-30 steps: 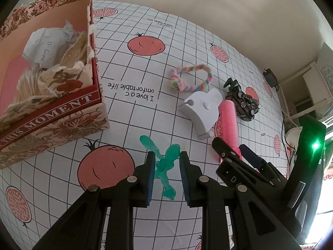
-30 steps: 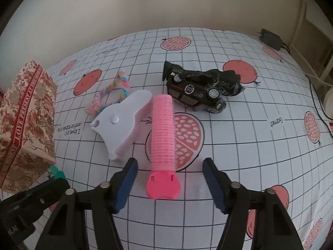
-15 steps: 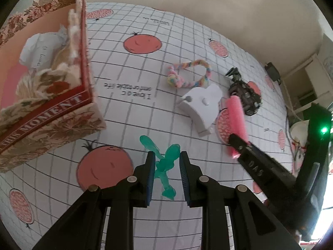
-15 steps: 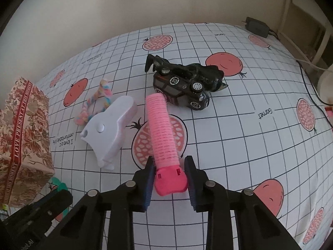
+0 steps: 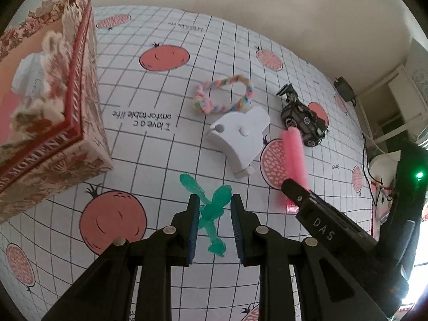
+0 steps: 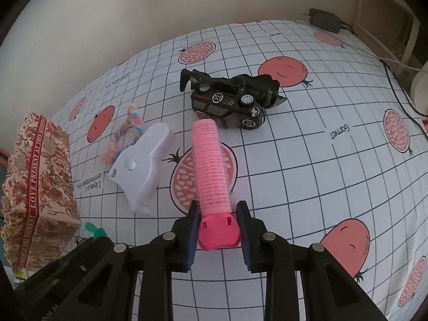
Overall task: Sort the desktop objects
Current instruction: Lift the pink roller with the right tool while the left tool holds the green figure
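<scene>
Right gripper (image 6: 217, 223) closed on one roller (image 6: 211, 171)

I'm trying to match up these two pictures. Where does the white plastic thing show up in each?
Left wrist view: the white plastic piece lies a little right of centre, just below the rainbow rope.
Right wrist view: the piece lies left of centre, beside the pink roller.
Shared landmark: the flowered box at the left edge of both.

gridded fruit-print cloth (image 6: 307, 176) carries floral box (image 6: 40, 187), white holder (image 6: 144, 160), toy cars (image 6: 230, 104).
</scene>
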Available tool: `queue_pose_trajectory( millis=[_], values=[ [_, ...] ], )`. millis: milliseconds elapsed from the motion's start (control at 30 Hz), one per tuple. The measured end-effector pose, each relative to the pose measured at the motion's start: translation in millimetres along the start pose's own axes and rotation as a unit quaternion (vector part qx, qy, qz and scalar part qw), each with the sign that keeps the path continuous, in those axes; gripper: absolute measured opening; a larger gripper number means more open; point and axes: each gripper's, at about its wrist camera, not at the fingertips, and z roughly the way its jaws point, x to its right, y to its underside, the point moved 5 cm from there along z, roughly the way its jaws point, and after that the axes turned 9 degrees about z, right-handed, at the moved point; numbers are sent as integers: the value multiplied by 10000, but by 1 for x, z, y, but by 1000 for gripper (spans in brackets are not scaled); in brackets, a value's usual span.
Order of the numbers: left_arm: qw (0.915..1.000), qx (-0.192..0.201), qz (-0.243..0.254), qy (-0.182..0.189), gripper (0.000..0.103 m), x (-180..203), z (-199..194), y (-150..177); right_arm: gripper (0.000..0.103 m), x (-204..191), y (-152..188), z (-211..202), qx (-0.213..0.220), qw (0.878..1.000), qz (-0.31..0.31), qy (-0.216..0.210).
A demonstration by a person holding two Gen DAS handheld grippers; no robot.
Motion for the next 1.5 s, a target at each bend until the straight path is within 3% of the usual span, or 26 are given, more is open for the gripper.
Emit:
queue_pose_trajectory(
  millis=[267,400,600,700,933,1100,1333,1500],
  values=[
    [10000,76,11,36,25,5,-4,-5,29,3,-5,2,-76,9986,416,-321],
    [9998,180,86,33,25,12,-9,-10,29,3,-9,-6,70,9966,547,-615],
    [9992,383,149,9,24,19,-21,-17,29,3,-19,-18,315,9945,693,-725],
    [9984,552,135,0,24,20,-32,-25,29,7,-30,-35,557,9907,846,-910],
    [9927,1195,159,67,24,30,-76,-48,29,0,-56,-107,1648,9723,839,-1430],
    [9871,1588,117,148,24,33,-105,-64,29,-9,-63,-143,2104,9596,836,-1672],
    [9776,2091,103,210,24,32,-141,-73,29,-23,-65,-173,2423,9479,785,-1914],
    [9734,2288,-78,130,24,14,-157,-71,29,-45,-58,-171,2355,9505,534,-1953]
  ],
)
